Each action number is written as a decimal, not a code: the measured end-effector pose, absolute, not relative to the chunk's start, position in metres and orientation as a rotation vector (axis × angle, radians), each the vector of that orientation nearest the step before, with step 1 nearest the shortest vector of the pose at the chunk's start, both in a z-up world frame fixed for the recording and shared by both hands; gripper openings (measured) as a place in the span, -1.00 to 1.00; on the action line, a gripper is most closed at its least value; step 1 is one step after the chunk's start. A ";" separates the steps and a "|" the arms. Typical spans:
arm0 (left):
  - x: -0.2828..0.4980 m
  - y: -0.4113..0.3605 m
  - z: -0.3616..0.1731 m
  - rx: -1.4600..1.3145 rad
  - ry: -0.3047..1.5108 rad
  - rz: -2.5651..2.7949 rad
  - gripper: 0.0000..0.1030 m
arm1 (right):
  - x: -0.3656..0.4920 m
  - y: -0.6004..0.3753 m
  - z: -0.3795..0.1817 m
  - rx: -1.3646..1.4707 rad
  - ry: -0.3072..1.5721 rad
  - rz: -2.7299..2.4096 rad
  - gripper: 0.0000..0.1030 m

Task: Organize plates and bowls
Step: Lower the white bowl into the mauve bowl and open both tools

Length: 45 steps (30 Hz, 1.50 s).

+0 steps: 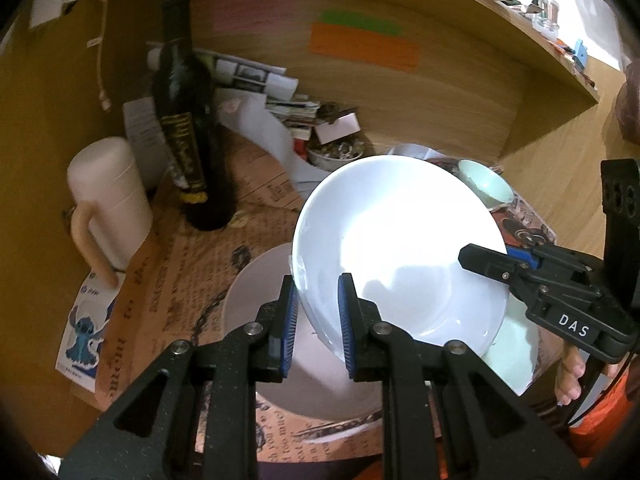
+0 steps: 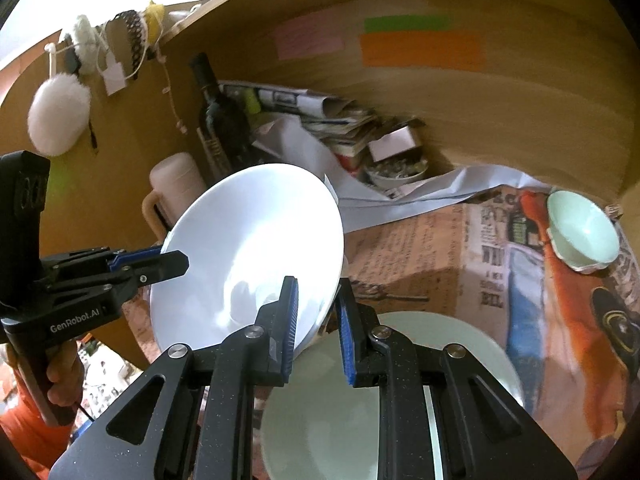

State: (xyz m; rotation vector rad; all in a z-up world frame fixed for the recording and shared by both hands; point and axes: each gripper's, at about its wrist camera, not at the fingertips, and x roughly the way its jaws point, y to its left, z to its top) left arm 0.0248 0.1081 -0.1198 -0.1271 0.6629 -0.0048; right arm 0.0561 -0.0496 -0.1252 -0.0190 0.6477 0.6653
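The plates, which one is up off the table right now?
The white plate, tilted and gripped at its rim by both the left tool and the right tool. The pinkish plate and pale green plate lie flat beneath.

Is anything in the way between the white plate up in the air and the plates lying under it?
Nothing visible is. The white plate hangs tilted, pinched at opposite rims by the left tongs and the right tongs. Straight below lie the pinkish plate and the pale green plate, both bare on top.
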 end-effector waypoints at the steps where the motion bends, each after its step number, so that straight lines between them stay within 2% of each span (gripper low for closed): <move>1: 0.023 0.111 -0.121 -0.131 0.664 0.001 -0.64 | 0.056 -0.047 -0.127 -0.020 0.654 0.671 -0.66; 24: 0.019 0.140 -0.160 -0.164 0.731 0.090 -0.64 | 0.064 -0.009 -0.160 -0.066 0.762 0.721 -0.66; 35: 0.019 0.140 -0.162 -0.125 0.716 0.119 -0.64 | 0.066 0.001 -0.166 -0.116 0.786 0.721 -0.66; 38: 0.020 0.140 -0.164 -0.116 0.717 0.123 -0.64 | 0.064 0.004 -0.166 -0.151 0.768 0.704 -0.61; 40: 0.020 0.139 -0.163 -0.111 0.715 0.122 -0.64 | 0.063 0.005 -0.163 -0.167 0.748 0.695 -0.50; 45: 0.023 0.134 -0.161 -0.093 0.712 0.112 -0.64 | 0.060 0.010 -0.163 -0.237 0.721 0.671 -0.47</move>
